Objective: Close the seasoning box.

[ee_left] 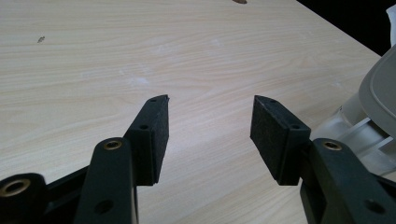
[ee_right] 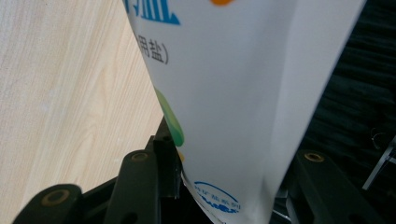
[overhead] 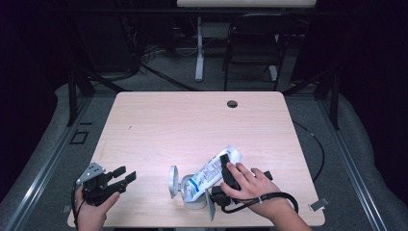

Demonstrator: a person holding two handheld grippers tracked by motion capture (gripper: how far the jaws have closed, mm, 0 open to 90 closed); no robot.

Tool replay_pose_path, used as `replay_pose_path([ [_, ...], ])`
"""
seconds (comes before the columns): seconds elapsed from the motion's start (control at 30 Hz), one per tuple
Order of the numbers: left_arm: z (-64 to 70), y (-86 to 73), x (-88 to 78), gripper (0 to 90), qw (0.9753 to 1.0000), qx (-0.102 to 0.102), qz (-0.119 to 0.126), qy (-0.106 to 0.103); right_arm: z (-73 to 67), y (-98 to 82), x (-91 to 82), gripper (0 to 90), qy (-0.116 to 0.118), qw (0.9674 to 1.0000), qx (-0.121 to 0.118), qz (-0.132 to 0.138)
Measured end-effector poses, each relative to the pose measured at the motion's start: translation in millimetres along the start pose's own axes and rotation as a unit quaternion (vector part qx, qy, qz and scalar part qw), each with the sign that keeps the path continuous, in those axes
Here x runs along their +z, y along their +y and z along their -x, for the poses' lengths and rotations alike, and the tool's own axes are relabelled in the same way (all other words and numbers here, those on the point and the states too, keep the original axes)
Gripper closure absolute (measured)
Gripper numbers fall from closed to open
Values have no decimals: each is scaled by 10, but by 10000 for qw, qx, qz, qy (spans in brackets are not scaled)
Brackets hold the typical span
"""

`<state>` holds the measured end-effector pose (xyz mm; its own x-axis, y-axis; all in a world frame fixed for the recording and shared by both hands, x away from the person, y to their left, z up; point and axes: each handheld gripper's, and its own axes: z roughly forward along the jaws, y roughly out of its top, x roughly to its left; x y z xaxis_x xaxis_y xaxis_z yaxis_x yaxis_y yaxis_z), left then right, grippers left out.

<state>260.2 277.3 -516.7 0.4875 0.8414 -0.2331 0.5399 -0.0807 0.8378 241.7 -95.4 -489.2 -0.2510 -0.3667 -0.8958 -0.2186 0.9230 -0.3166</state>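
A white bag (overhead: 211, 171) with blue print hangs tilted, its lower end over a pale grey container (overhead: 191, 201) near the table's front edge. The container's round lid (overhead: 172, 181) stands flipped up on the left. My right gripper (overhead: 225, 162) is shut on the bag's upper part. In the right gripper view the bag (ee_right: 224, 93) sits between the jaws of that gripper (ee_right: 224, 147), the left pad pressing on it. My left gripper (overhead: 126, 174) rests open and holds nothing at the front left. Its pads (ee_left: 210, 121) stand well apart, with the container (ee_left: 369, 112) off to their right.
The light wooden table (overhead: 192, 120) has a small round cable hole (overhead: 232, 103) near its far edge. A dark chair (overhead: 252, 43) and a white table leg (overhead: 199, 53) stand on the floor beyond. A black cable (overhead: 269, 199) loops from the right gripper.
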Motion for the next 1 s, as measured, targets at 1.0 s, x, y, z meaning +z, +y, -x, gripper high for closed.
replay_pose_path([
  [1.0,-1,-2,1,475,10000,-9,3,1,21,8,-16,608,-10,10000,-33,-14],
])
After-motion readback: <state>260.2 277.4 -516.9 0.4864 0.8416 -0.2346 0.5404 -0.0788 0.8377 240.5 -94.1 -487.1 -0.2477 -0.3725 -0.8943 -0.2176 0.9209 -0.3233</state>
